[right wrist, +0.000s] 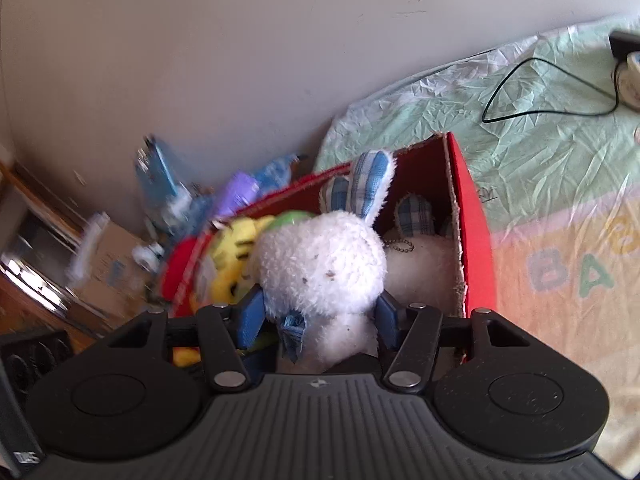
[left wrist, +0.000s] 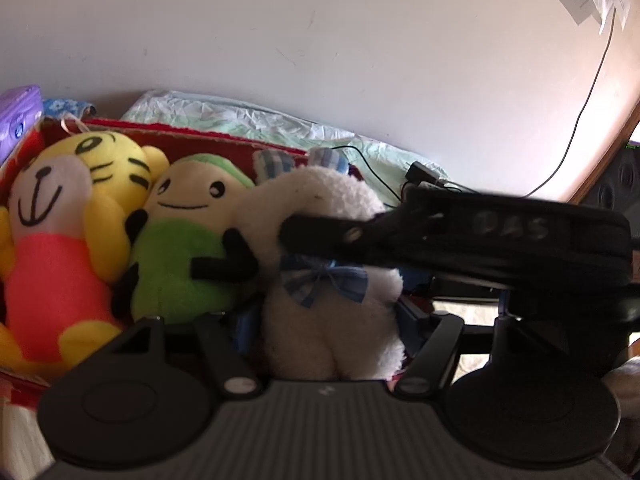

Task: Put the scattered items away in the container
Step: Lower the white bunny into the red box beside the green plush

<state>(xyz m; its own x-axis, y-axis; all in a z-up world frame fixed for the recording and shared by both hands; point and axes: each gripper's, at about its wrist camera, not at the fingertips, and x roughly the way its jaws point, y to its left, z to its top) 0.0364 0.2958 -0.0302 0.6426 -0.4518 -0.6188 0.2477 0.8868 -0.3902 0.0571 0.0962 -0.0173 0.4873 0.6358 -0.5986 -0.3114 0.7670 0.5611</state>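
A red cardboard box (right wrist: 476,216) holds several plush toys. In the left wrist view a yellow tiger plush (left wrist: 76,216) and a green plush (left wrist: 180,240) lie in the box (left wrist: 224,140). A white rabbit plush (left wrist: 332,288) with a blue bow sits between my left gripper's (left wrist: 324,320) blue pads. My right gripper (right wrist: 320,316) is shut on the same rabbit (right wrist: 320,264) at its neck, over the box; it also shows in the left wrist view (left wrist: 500,236), reaching in from the right. Another white plush (right wrist: 420,264) lies in the box's right corner.
The box stands on a crinkled plastic-covered mat (right wrist: 540,120) against a pale wall (left wrist: 320,40). A black cable (right wrist: 520,92) and charger (left wrist: 424,172) lie on the mat to the right. A purple pack (left wrist: 20,116), blue packets (right wrist: 160,176) and a cardboard carton (right wrist: 112,264) sit left of the box.
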